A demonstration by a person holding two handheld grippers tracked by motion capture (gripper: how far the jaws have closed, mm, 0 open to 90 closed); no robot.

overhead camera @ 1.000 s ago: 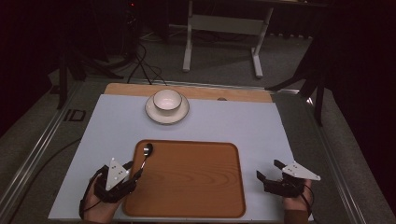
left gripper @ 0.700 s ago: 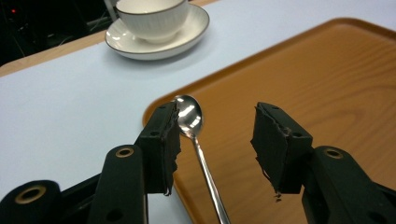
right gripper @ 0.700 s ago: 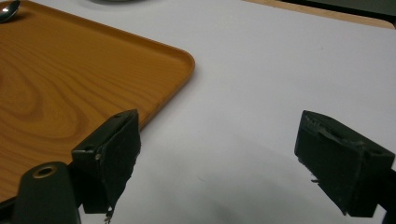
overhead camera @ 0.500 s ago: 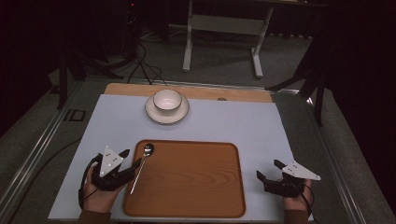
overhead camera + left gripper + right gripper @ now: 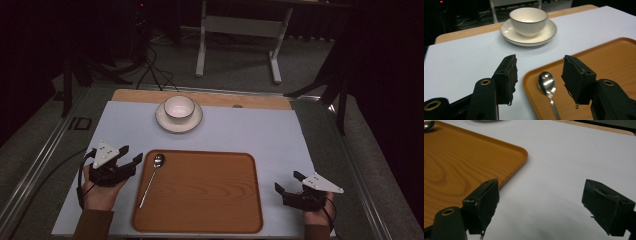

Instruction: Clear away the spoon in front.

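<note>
Left gripper [image 5: 131, 156], formerly over the near-left edge of the tray [image 5: 210, 227] with its jaws around the spoon [image 5: 152, 178] handle, has withdrawn leftward onto the white mat, jaws parted. The spoon now lies released along the tray's left side.

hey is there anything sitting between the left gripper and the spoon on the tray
Nothing visible does. The left gripper is open, and the spoon lies on the wooden tray right past its jaws, with only the tray's low rim to cross. The bowl and saucer stand farther back.
</note>
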